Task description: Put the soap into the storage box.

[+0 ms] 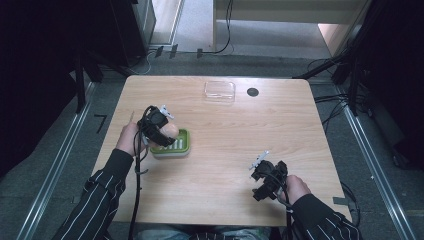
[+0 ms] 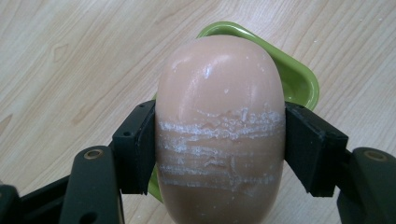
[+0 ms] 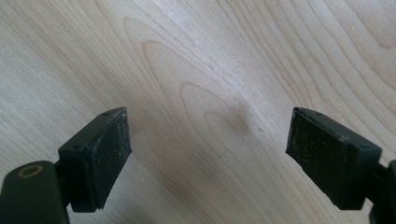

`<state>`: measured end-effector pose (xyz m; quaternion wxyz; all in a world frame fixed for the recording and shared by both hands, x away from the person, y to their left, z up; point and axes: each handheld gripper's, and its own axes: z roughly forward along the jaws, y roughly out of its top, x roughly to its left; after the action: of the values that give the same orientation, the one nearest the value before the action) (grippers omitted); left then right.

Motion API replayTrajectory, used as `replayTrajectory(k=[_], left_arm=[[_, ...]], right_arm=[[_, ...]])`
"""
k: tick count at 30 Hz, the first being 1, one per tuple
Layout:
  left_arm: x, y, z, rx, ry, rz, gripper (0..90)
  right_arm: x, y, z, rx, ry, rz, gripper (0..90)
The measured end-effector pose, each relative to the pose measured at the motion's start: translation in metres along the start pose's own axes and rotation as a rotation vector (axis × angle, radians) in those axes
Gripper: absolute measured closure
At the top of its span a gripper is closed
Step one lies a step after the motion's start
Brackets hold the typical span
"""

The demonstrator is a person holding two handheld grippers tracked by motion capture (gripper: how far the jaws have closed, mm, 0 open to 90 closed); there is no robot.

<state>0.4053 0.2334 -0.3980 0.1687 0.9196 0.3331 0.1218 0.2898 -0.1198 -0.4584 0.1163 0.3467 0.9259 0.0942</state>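
The left gripper pinches the pink soap bar tight, holding it just above its green soap dish. The right gripper waits nearby, jaws spread wide with nothing in them.

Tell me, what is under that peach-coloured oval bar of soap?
Under the peach-coloured oval bar of soap, gripped by the left claw, sits a green plastic soap dish on the wooden table. The soap covers most of the dish's inside.
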Motion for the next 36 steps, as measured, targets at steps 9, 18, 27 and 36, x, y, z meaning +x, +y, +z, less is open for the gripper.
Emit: replayTrajectory(k=[9,18,27,36], left_arm=[[0.002,0.001,0.007,-0.002,0.002,-0.003,33.8],[0.001,0.003,0.010,0.004,-0.001,0.027,33.8],[0.000,0.004,0.014,0.017,-0.005,0.069,33.8],[0.002,0.003,0.018,0.027,-0.012,0.110,33.8]], right_arm=[[0.000,0.000,0.000,0.001,0.000,0.002,14.3],[0.000,0.000,0.000,0.000,-0.002,0.004,14.3],[0.000,0.000,0.000,0.001,0.000,0.004,14.3],[0.000,0.000,0.000,0.002,-0.001,0.002,14.3]])
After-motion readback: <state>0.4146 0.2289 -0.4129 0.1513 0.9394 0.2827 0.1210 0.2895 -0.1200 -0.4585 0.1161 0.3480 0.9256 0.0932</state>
